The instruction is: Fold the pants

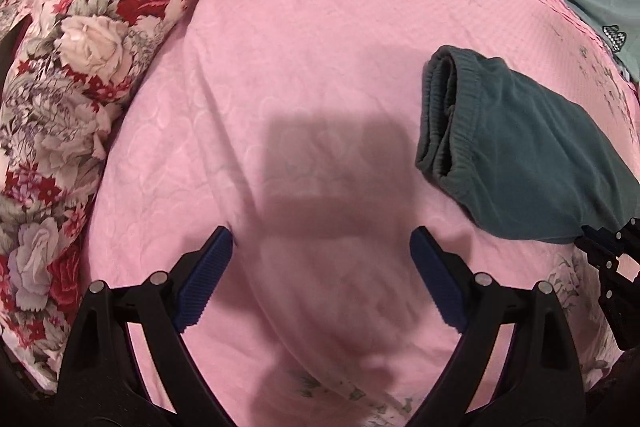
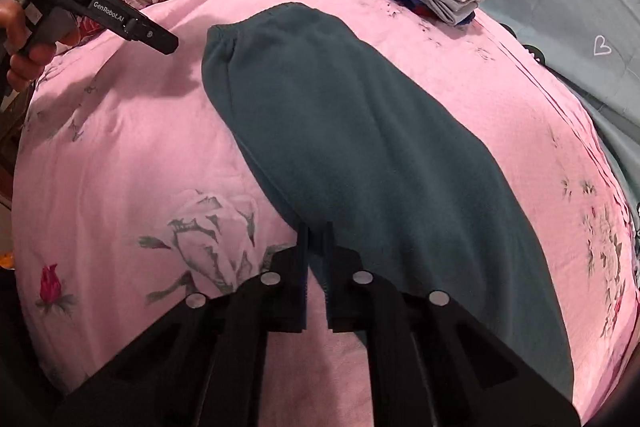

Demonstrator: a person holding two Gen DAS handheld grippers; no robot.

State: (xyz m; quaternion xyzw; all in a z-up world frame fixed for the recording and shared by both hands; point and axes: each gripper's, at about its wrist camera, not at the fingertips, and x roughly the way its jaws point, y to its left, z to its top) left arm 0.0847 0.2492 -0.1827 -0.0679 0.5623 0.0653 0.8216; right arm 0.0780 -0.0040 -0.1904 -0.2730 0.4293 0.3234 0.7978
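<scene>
One pink bedspread (image 2: pixel 120 147) bears teal pants (image 2: pixel 380 147), floral quilt (image 1: pixel 80 67) beside.

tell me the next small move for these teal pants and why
Probably carry the end pinched in the right gripper up and over toward the waistband for another fold. The dark teal pants lie as one long strip on the pink bedspread, already halved lengthwise, and the right jaws are shut on the near edge. The left gripper hangs open and empty over bare bedspread.

A home bedroom: pink bedspread (image 1: pixel 320 47), floral quilt (image 1: pixel 80 47).
</scene>
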